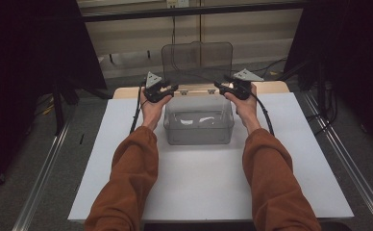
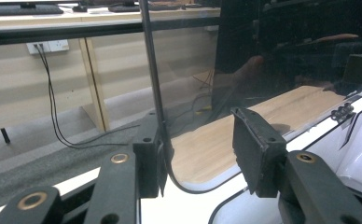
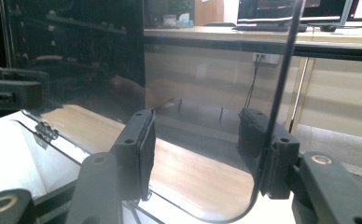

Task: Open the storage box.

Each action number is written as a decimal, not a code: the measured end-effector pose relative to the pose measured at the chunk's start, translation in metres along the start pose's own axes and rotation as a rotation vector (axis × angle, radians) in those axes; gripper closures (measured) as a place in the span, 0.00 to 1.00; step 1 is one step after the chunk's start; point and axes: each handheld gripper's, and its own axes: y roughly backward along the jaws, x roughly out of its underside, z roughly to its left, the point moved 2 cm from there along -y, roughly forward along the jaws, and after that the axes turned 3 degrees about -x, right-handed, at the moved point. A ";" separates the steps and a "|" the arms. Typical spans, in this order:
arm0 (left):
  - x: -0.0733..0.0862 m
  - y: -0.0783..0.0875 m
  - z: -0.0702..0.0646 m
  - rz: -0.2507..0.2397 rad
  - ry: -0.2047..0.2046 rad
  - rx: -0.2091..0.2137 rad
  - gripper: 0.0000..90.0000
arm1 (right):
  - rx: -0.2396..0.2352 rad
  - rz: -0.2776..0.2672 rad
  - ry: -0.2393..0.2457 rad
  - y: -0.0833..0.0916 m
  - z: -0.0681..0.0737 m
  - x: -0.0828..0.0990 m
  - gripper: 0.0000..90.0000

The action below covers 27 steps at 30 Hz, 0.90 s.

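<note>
A clear plastic box stands on the white board, its tinted lid raised upright at the back. My left gripper is at the lid's lower left corner, my right gripper at its lower right corner. In the left gripper view the lid has its edge right beside the left jaw, the other jaw stands well apart, and the left gripper is open. In the right gripper view the lid runs close by the right jaw, and the right gripper is open around that edge.
The white board covers a wooden table with free room in front of the box. Small hinges join lid and box. Dark curtains stand at both sides, and metal rails run along the floor.
</note>
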 end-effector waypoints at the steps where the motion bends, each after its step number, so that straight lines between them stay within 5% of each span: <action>1: 0.000 0.000 0.000 -0.002 0.004 0.000 0.62 | -0.001 0.008 0.001 0.000 0.000 0.001 0.51; 7: 0.001 -0.002 -0.002 0.000 0.004 -0.014 0.58 | -0.005 0.016 0.005 -0.005 0.001 0.007 0.45; 21: 0.003 -0.005 -0.002 0.001 0.028 0.032 0.49 | -0.026 0.042 -0.015 -0.008 0.001 0.007 0.42; 27: 0.006 -0.006 -0.003 0.019 0.007 0.027 0.42 | -0.027 0.041 -0.017 -0.009 0.001 0.009 0.40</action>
